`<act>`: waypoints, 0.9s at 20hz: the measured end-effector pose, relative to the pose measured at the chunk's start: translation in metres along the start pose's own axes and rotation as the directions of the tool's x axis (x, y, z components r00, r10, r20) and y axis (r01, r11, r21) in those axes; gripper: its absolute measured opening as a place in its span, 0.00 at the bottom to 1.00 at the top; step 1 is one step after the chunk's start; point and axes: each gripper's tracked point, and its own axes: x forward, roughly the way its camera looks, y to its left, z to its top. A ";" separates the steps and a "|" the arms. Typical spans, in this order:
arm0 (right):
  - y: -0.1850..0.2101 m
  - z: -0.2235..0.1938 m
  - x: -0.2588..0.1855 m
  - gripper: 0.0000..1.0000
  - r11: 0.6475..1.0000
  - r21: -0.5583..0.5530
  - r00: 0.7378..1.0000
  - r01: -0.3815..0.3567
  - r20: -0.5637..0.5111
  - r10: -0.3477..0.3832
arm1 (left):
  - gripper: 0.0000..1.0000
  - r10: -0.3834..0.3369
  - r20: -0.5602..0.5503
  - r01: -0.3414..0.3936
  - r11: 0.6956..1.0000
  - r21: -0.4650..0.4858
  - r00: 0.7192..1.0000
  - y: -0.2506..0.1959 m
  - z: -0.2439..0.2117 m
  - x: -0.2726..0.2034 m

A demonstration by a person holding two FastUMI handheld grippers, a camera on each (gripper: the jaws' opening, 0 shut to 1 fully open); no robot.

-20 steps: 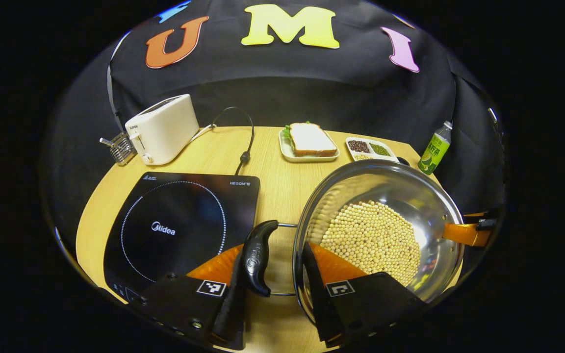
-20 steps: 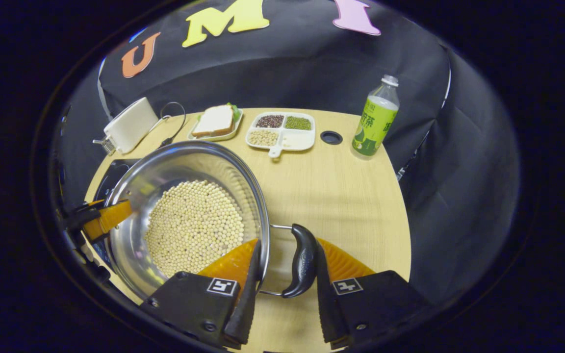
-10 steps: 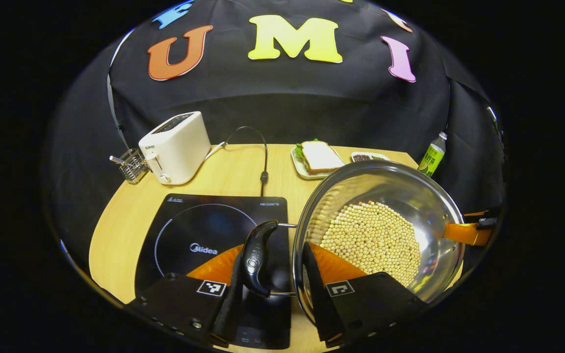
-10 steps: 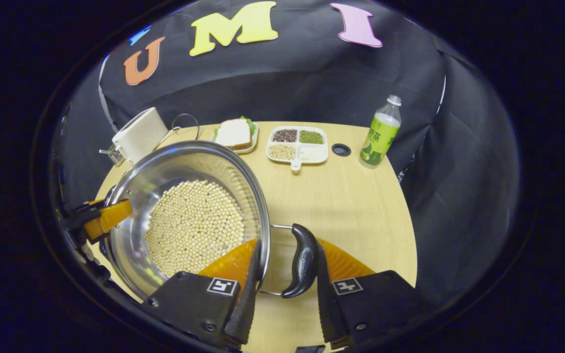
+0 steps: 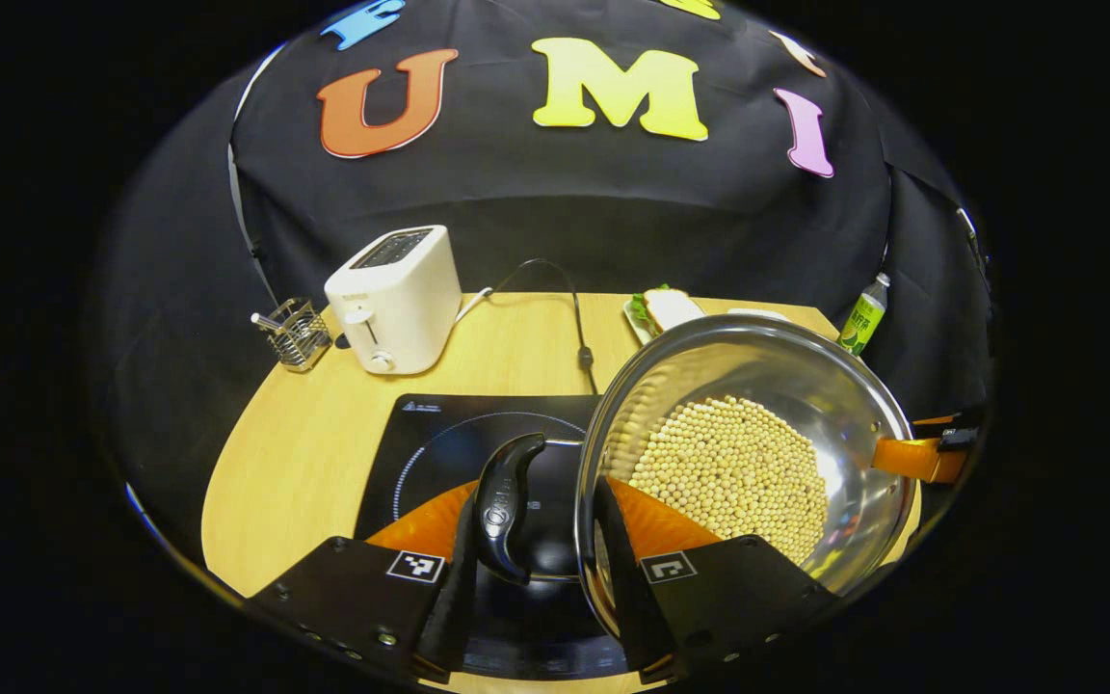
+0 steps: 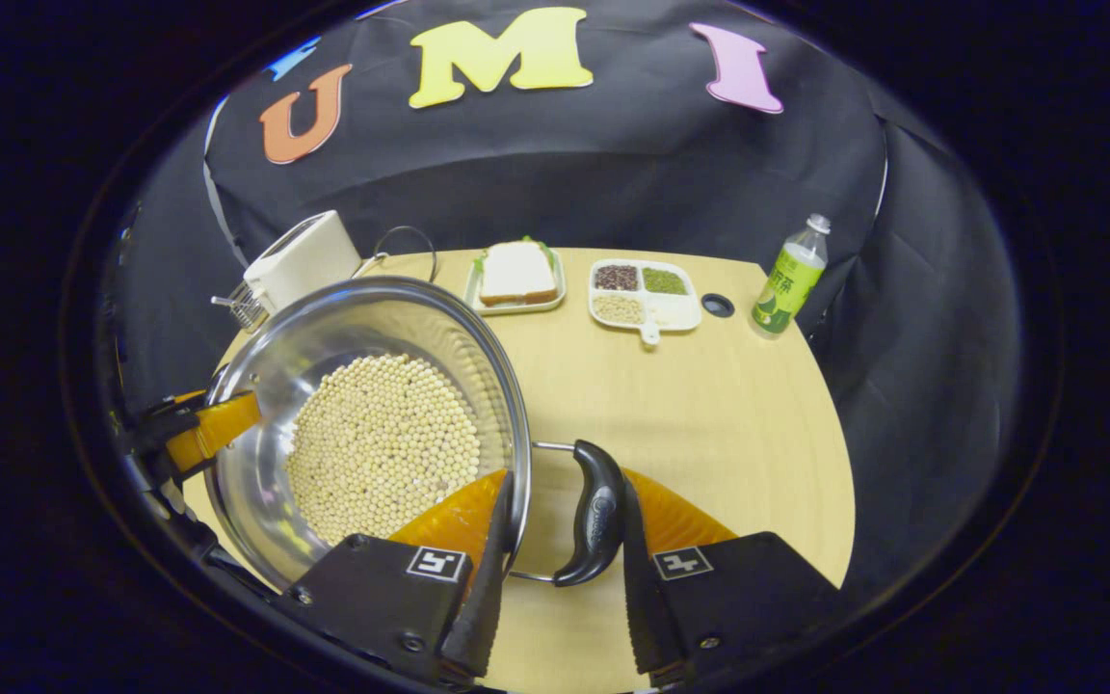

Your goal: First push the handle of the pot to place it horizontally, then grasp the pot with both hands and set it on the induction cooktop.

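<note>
A steel pot [image 5: 757, 453] with pale beans in it hangs above the wooden table, held at both sides. My left gripper [image 5: 536, 525] is shut on the pot, one finger outside its black left handle [image 5: 505, 501] and the other inside the rim. My right gripper [image 6: 567, 506] is shut the same way, around the black right handle [image 6: 598, 511] and the rim of the pot [image 6: 372, 434]. The black induction cooktop [image 5: 439, 443] lies beneath the left handle and the pot's left edge. Each gripper also shows at the pot's far side in the other's view, the right gripper [image 5: 916, 458] and the left gripper [image 6: 208, 429].
A white toaster [image 5: 396, 299] and a wire rack [image 5: 295, 333] stand at the back left, with a black cable [image 5: 579, 328] running to the cooktop. A sandwich plate [image 6: 516, 280], a divided dish [image 6: 642, 294] and a green bottle [image 6: 786, 280] sit at the back.
Both grippers have carried the pot to the left. The cooktop, earlier well left of the pot, now lies under the left handle and the pot's edge.
</note>
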 end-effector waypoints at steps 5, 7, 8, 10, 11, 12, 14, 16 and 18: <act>0.049 -0.003 0.011 0.54 1.000 0.024 1.000 -0.019 -0.009 0.020 | 0.59 0.015 0.006 -0.015 1.000 0.021 1.000 0.052 0.002 0.002; 0.067 -0.002 0.016 0.54 0.999 0.025 1.000 -0.022 -0.013 0.022 | 0.59 0.021 -0.003 -0.021 1.000 0.023 1.000 0.070 0.000 0.004; 0.075 -0.002 0.019 0.54 0.999 0.023 1.000 -0.023 -0.016 0.023 | 0.59 0.022 -0.007 -0.022 0.999 0.024 1.000 0.078 -0.001 0.006; 0.091 -0.002 0.026 0.54 0.999 0.024 0.999 -0.025 -0.023 0.026 | 0.59 0.028 -0.016 -0.028 0.999 0.022 0.999 0.095 -0.003 0.012; 0.098 -0.002 0.030 0.54 0.999 0.022 0.999 -0.028 -0.027 0.028 | 0.59 0.032 -0.017 -0.032 0.999 0.024 0.999 0.104 -0.004 0.014; 0.106 -0.001 0.034 0.54 0.999 0.023 0.999 -0.031 -0.030 0.032 | 0.59 0.036 -0.018 -0.035 0.999 0.022 0.999 0.111 -0.004 0.017; 0.120 0.000 0.041 0.54 0.999 0.023 0.999 -0.033 -0.040 0.034 | 0.59 0.041 -0.023 -0.041 0.999 0.026 0.999 0.127 -0.005 0.023; 0.132 0.002 0.048 0.54 0.999 0.018 0.999 -0.029 -0.046 0.030 | 0.59 0.046 -0.034 -0.045 0.999 0.021 0.998 0.139 -0.007 0.029; 0.143 0.002 0.054 0.54 1.000 0.012 0.998 -0.027 -0.053 0.027 | 0.59 0.049 -0.044 -0.049 0.999 0.008 0.998 0.149 -0.010 0.034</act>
